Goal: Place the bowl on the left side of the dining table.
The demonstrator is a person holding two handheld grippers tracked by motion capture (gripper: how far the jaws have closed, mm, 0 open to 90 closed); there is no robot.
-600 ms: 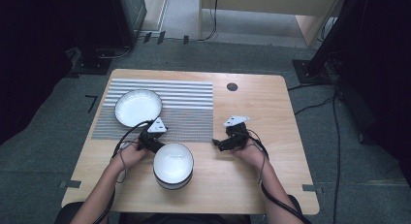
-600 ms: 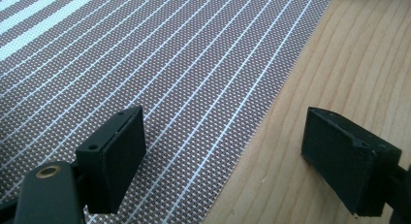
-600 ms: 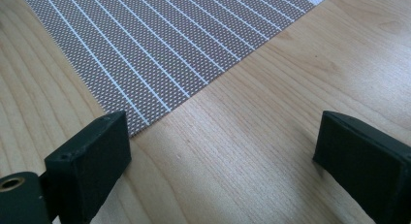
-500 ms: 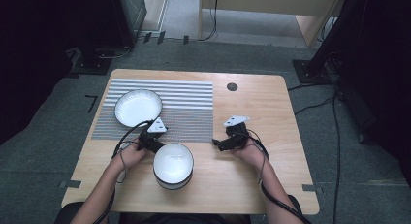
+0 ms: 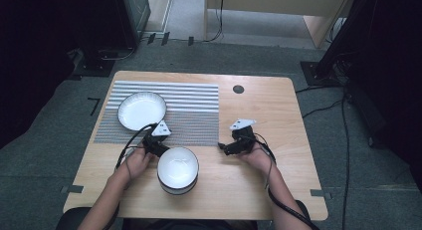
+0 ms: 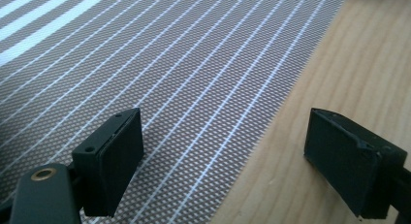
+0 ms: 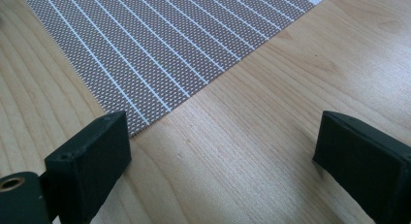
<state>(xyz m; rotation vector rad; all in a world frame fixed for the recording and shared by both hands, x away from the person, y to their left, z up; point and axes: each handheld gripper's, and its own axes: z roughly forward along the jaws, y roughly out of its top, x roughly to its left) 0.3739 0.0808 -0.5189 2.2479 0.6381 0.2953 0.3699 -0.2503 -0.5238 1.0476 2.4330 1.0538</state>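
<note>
A white plate (image 5: 141, 110) lies on the left part of the striped placemat (image 5: 189, 110). In front of the mat a white bowl (image 5: 177, 169) stands on the wooden table (image 5: 268, 120). My left gripper (image 5: 157, 145) rests just behind the bowl's left rim, at the mat's near edge. Its jaws stand open with nothing between them in the left gripper view (image 6: 225, 146), over the placemat (image 6: 184, 78) and bare wood. My right gripper (image 5: 224, 148) lies off the mat's near right corner, open and holding nothing (image 7: 225, 141), with the placemat (image 7: 160, 49) corner just ahead of its left jaw.
A small dark round hole (image 5: 238, 89) sits in the tabletop behind the mat's right end. Cables trail from both grippers along the person's forearms. Dark furniture and floor cables surround the table.
</note>
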